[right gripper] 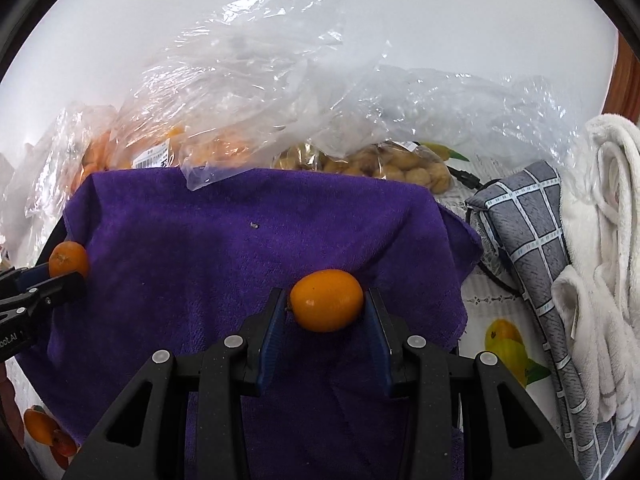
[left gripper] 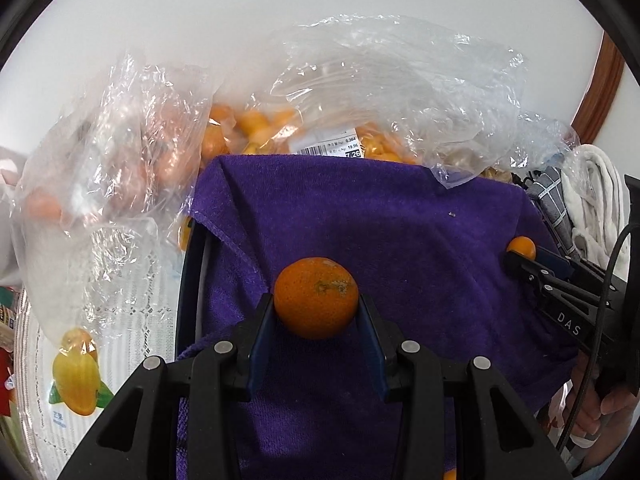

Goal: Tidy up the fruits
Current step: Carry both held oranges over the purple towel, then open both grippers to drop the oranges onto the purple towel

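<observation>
While each gripper carries one fruit above the purple towel [left gripper: 400, 232], the chief risk is a slip: both fruits are round and smooth, pinched only at their sides by narrow blue pads, so a jolt or a slackened squeeze would likely drop them, and they could roll across the towel and off its edge.

Nearest the left camera, the left gripper [left gripper: 316, 312] is closed on a mandarin [left gripper: 316, 298], its jaws narrowed to the fruit's width, stem scar facing up. It points forward over the towel's middle, level and low. The right gripper [right gripper: 326, 308] clamps a kumquat [right gripper: 326, 300] lengthwise, end to end, a hold I judge less secure since the pads meet the tapered tips. It hangs near the towel's right edge, also pointing forward.

Squeezing harder could bruise or split the thin-skinned kumquat.

Beyond the towel's far edge lie clear bags [right gripper: 280, 92] of orange fruit and a pale lumpy kind. Loose plastic drapes over that edge and could snag a finger reaching in.
</observation>
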`<state>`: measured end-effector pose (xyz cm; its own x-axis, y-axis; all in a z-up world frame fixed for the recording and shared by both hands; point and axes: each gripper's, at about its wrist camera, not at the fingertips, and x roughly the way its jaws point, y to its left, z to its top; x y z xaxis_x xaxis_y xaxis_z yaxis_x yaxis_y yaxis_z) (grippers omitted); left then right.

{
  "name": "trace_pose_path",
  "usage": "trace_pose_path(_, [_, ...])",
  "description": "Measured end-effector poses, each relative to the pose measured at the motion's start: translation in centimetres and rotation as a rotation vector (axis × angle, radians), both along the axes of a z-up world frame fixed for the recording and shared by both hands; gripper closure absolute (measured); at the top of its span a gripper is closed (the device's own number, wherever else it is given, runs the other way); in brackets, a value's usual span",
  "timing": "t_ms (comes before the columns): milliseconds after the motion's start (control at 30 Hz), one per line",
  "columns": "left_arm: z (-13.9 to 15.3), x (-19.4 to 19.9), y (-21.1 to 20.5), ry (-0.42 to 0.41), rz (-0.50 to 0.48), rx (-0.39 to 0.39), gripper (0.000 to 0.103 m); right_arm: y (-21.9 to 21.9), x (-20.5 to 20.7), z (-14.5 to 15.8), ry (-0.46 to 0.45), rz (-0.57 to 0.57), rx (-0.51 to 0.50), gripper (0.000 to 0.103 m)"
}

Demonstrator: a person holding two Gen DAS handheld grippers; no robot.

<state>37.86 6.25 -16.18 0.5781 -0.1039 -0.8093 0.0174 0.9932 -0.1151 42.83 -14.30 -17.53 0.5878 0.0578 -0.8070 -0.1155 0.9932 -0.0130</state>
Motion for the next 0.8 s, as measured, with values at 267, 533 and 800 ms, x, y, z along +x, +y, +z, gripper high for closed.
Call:
trace_pose_path(267, [-0.6,0.7,0.2,0.037,0.005,-0.007,0.064,-0.8,0.1,0.5,0.003,-0.008,0.017,0.057])
trace_pose_path(533, [-0.8,0.4,0.1,0.026,0.004,-0.022,0.056,-0.9,0.0,0.6,-0.004,0.002,0.035,0.044])
trace_pose_path(800, [-0.4,-0.2,0.3,-0.006,0.006,-0.017,0.049,0.0,-1.3,2.1,-0.050,0.015,0.037,0.036])
